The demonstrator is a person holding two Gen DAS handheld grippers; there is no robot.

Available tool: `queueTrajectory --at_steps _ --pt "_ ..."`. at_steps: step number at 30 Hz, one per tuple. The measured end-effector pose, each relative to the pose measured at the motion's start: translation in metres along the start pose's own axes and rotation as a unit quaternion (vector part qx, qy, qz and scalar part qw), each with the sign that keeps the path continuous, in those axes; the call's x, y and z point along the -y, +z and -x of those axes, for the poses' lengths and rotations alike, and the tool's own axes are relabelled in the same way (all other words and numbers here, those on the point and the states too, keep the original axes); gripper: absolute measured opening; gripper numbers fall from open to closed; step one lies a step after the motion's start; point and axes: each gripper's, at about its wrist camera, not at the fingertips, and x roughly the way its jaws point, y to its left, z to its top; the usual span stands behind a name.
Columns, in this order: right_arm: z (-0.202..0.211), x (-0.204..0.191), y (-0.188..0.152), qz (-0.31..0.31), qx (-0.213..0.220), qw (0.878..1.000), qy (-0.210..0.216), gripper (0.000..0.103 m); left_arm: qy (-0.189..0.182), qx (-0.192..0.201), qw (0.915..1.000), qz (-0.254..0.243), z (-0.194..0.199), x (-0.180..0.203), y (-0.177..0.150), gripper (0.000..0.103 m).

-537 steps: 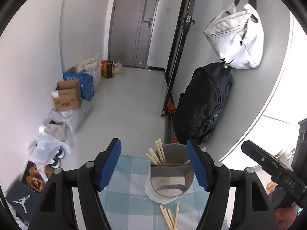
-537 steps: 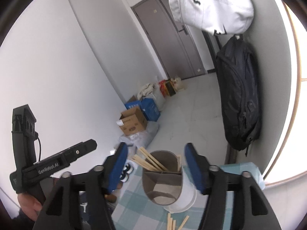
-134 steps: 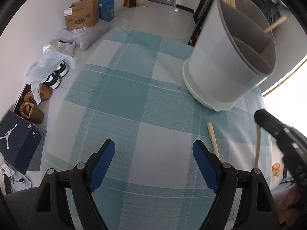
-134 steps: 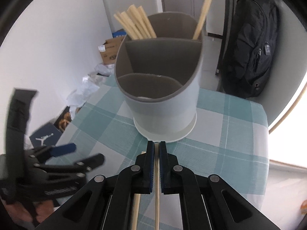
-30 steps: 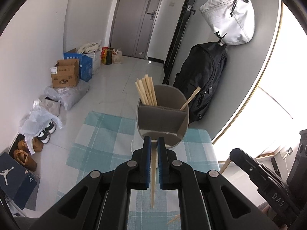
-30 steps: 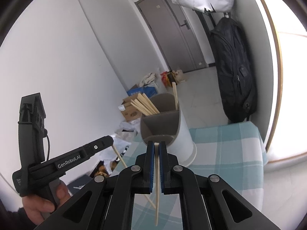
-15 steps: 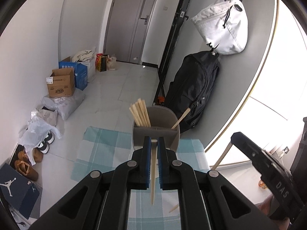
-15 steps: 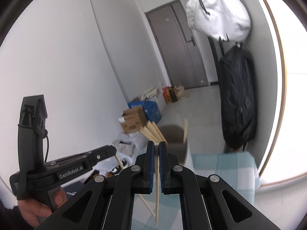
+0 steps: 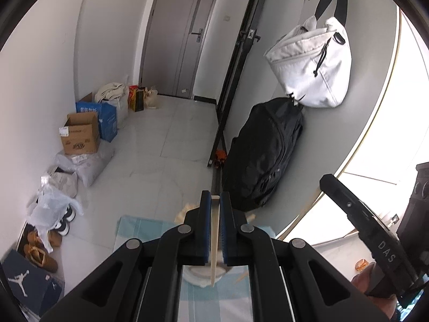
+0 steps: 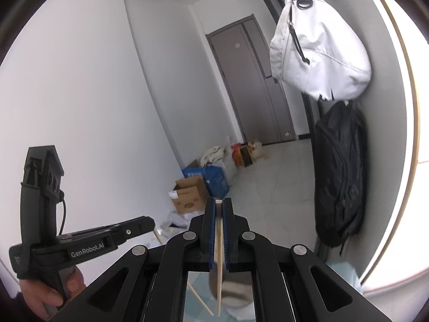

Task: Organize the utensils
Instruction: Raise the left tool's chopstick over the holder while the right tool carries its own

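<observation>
So each gripper had a chopstick pinched in it: the left gripper (image 9: 213,201) was clamped down tight on one chopstick (image 9: 214,244) that hung below the pads, and the right gripper (image 10: 219,206) was squeezed just as tight on the other chopstick (image 10: 219,263). The utensil holder (image 9: 206,276) sat right under the left gripper's fingers, mostly hidden behind them, and only a blurry grey bit of it (image 10: 236,289) showed below the right one, on the checked cloth of the worktop (image 9: 142,228). Compared with half a second before, both grippers had tipped up and lifted, so the holder dropped from clear view ahead to nearly out of sight underneath. My read is that both sticks were being carried up over the holder to go in tip-down, so this pair was close to sorted, though which compartment I couldn't tell. At least one more stick seemed to lie loose on the cloth just right of the left gripper. Readable stuff: "GenRobot.AI" on the left unit as seen from the right wrist, "DAS" on the right unit as seen from the left wrist, and a Jordan jumpman logo on the dark shoebox (image 9: 29,287) down left on the floor. The print on the cardboard box (image 9: 80,136) was too small to read.
</observation>
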Motion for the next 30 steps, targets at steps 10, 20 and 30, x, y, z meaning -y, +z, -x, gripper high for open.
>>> queueTrajectory --at_steps 10,20,30 --pt "-0.037 0.017 0.034 0.012 0.021 1.0 -0.019 0.004 -0.004 0.012 0.9998 -0.015 -0.024 0.009 0.04 0.002" --pt "-0.08 0.042 0.029 -0.008 0.008 0.999 -0.034 0.004 -0.006 -0.002 0.9997 -0.025 -0.06 -0.001 0.042 0.002" --pt "-0.103 0.048 0.002 0.002 -0.03 0.999 -0.037 0.004 -0.012 -0.021 0.9996 0.015 -0.087 -0.026 0.022 0.002"
